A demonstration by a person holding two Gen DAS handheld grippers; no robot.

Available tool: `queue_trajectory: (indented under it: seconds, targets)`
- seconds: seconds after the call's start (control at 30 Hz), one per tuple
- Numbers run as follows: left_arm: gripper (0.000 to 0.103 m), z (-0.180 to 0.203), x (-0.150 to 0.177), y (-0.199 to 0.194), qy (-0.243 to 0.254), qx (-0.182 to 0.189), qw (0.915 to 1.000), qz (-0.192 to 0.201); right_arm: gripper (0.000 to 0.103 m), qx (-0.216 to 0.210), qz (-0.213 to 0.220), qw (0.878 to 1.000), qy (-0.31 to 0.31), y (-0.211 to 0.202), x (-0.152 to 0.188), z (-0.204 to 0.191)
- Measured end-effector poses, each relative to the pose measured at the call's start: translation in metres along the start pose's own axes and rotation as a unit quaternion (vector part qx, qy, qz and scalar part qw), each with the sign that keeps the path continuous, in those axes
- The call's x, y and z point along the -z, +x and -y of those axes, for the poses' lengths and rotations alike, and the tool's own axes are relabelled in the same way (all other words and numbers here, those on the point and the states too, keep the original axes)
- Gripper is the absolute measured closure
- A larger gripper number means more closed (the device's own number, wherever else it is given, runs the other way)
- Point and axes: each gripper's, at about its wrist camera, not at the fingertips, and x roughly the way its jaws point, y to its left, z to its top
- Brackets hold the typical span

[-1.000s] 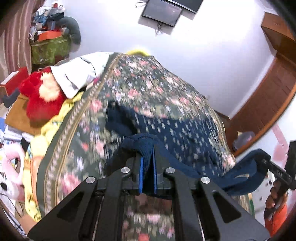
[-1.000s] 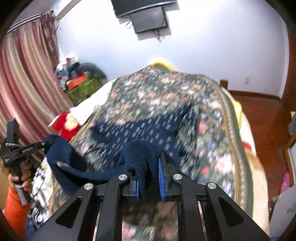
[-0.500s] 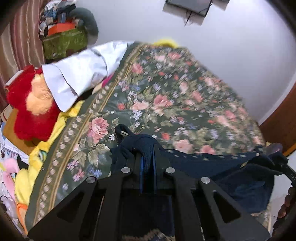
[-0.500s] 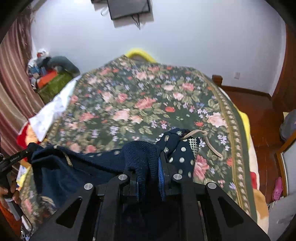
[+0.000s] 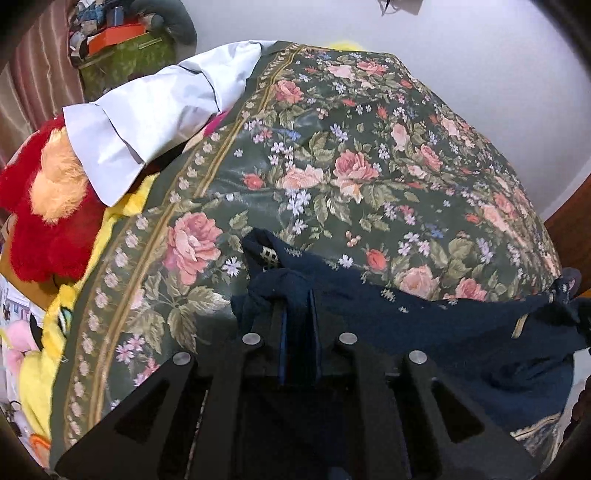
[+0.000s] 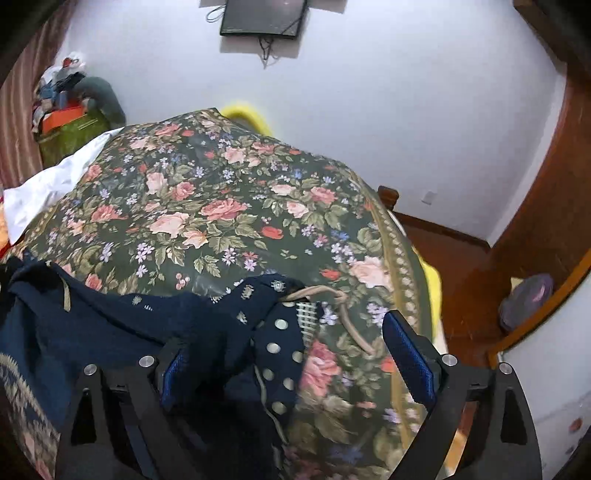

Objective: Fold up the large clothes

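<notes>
Since a second ago both claws have carried the dark navy patterned knit garment (image 5: pixel 424 325) down onto the floral green bedspread (image 5: pixel 332 155). The right claw (image 6: pixel 295 354) has just sprung wide, cloth lying loose between its pads. The left claw (image 5: pixel 299 332), barely loosened, still pinches its corner. The garment's folded edge runs crosswise between them.

We see a bed under a floral bedspread (image 6: pixel 229 206), a white wall (image 6: pixel 388 110) at twelve o'clock bearing a dark screen (image 6: pixel 264 16), striped curtains (image 6: pixel 16 122) at ten, wooden floor (image 6: pixel 461 266) at three.
</notes>
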Motion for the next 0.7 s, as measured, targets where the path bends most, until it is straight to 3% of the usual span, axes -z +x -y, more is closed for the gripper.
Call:
queue_trajectory:
  seconds: [0.13,0.2,0.27,0.3,0.33,0.4,0.47,0.6,0.7]
  targets:
    - [0.088,0.005,-0.014,-0.033,0.006,0.026,0.9996,0.003,0.012,0.024,0.027,0.999,-0.041,-0.030,0.000,-0.002]
    - [0.085,0.007,-0.021,-0.050,-0.002,0.051,0.9987,0.006,0.011,0.019,0.040,0.999,-0.031,-0.046,-0.004,0.005]
    - [0.066,0.008,-0.027,-0.065,-0.008,0.040,0.9989,0.021,0.011,0.003,0.037,0.999,0.007,-0.055,-0.012,0.018]
    - [0.047,0.007,-0.029,-0.075,-0.010,0.022,0.9988,0.042,0.011,-0.006,0.039,0.999,0.024,-0.060,-0.016,0.025]
    - [0.035,0.006,-0.031,-0.084,-0.011,0.011,0.9980,0.061,0.011,-0.016,0.041,0.998,0.044,-0.065,-0.019,0.032]
    - [0.033,0.003,-0.035,-0.101,-0.016,0.002,0.9956,0.092,0.011,-0.033,0.043,0.996,0.074,-0.073,-0.022,0.046]
    - [0.033,0.004,-0.034,-0.108,-0.005,-0.005,0.9955,0.094,0.011,-0.047,0.035,0.995,0.075,-0.077,-0.022,0.051]
    - [0.033,0.018,-0.017,-0.104,0.052,-0.025,0.9957,0.073,0.011,-0.048,0.013,0.998,0.046,-0.077,-0.010,0.041]
    - [0.031,0.031,0.008,-0.093,0.098,-0.016,0.9941,0.045,0.011,-0.083,-0.010,0.996,0.044,-0.071,0.005,0.030]
